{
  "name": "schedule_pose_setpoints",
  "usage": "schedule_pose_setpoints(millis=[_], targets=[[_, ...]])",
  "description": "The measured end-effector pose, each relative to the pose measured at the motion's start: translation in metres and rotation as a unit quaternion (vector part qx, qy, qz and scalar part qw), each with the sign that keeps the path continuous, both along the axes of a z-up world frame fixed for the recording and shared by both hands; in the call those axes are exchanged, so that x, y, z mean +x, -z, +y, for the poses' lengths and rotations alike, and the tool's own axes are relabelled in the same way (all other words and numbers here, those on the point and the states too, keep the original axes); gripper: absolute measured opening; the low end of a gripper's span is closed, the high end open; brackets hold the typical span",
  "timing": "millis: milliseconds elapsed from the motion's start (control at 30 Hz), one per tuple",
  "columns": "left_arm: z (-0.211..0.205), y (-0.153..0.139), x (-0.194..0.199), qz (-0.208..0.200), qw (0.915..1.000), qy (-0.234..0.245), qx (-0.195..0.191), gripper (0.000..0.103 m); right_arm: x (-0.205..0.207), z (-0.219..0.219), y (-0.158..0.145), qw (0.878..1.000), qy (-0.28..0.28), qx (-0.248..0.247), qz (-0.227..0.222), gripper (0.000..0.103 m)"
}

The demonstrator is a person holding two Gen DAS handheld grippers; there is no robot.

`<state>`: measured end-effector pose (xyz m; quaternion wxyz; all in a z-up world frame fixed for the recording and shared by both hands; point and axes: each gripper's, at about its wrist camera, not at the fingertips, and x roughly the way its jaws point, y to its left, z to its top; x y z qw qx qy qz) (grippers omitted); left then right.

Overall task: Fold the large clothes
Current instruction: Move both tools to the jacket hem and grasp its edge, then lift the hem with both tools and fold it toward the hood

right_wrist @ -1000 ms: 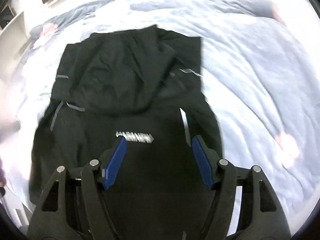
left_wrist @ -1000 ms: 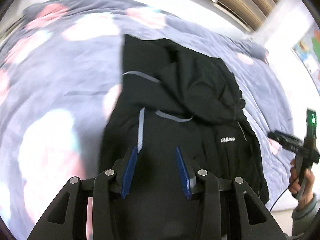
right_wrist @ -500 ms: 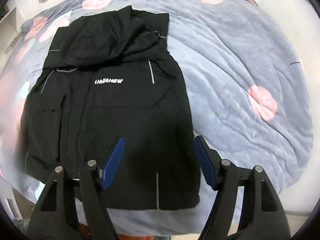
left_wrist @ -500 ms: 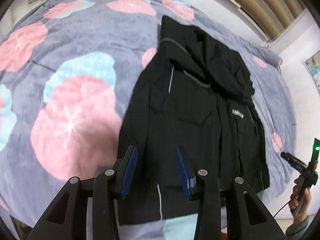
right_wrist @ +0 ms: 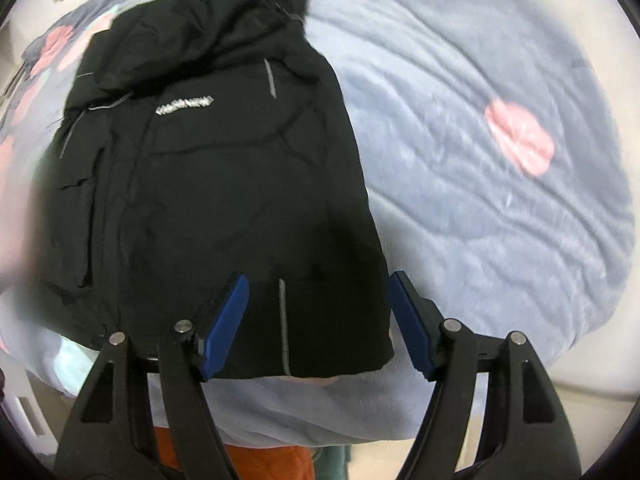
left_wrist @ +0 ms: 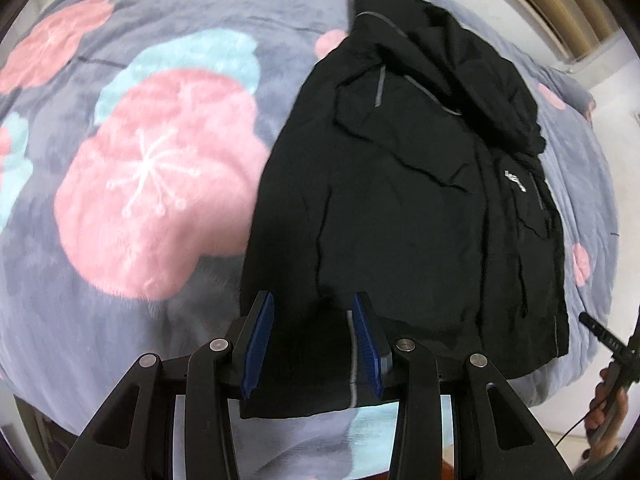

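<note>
A black hooded jacket [left_wrist: 408,208] lies flat on a bed, hood at the far end, hem at the near edge. It also shows in the right wrist view [right_wrist: 216,184], with a white chest logo [right_wrist: 185,105]. My left gripper [left_wrist: 312,340] is open and empty over the hem's left corner. My right gripper [right_wrist: 320,320] is open wide and empty over the hem's right corner. Neither touches the cloth as far as I can see.
The bed carries a grey-blue blanket [left_wrist: 120,260] with pink and teal flowers; its pale side shows in the right wrist view [right_wrist: 480,160]. The bed's near edge [right_wrist: 320,420] lies just under the grippers. The other gripper and hand [left_wrist: 608,364] show at the far right.
Both grippers have pulled back from over the jacket's chest to its hem at the bed's near edge. The right gripper then dropped closer. Both stayed open.
</note>
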<state>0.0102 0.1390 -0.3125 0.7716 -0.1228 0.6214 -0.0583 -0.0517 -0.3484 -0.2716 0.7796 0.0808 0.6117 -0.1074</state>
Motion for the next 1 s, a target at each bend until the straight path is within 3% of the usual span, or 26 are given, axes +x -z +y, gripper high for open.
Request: schedule_pose_setpoints(millis=[267,333,367,400,500,600,733,767,900,1000], targets=[[0.026,0.012,-0.009,0.005,0.9983,-0.052,-0.026,0.042,-0.01,-0.029,0.043,0.997,0.036,0.048,0.041,0.07],[0.032,0.01,-0.01,0.003,0.9975,-0.063,-0.032,0.047,-0.014,-0.034,0.049,0.996,0.041,0.06,0.047,0.07],[0.035,0.012,-0.011,0.007,0.9975,-0.065,-0.027,0.056,-0.015,-0.037,0.052,0.996,0.042,0.065,0.05,0.07],[0.036,0.015,-0.011,0.014,0.9976,-0.062,-0.029,0.061,-0.016,-0.039,0.055,0.995,0.043,0.069,0.053,0.07],[0.035,0.03,-0.011,0.042,0.9974,-0.05,-0.032,0.061,-0.019,-0.047,0.065,0.992,0.054,0.094,0.057,0.072],[0.033,0.051,-0.014,0.072,0.9935,-0.046,-0.075,0.06,-0.021,-0.054,0.076,0.987,0.068,0.132,0.059,0.075],[0.023,0.055,-0.018,0.067,0.9941,-0.032,-0.079,0.06,-0.024,-0.059,0.082,0.981,0.074,0.17,0.06,0.075],[0.02,0.054,-0.018,0.063,0.995,-0.027,-0.073,0.059,-0.025,-0.058,0.082,0.98,0.07,0.174,0.06,0.073],[0.012,0.045,-0.019,0.043,0.9976,-0.006,-0.053,0.034,-0.032,-0.052,0.078,0.981,0.031,0.18,0.057,0.046],[0.008,0.045,-0.017,0.045,0.9978,0.0,-0.049,0.033,-0.035,-0.05,0.079,0.981,0.022,0.184,0.058,0.045]])
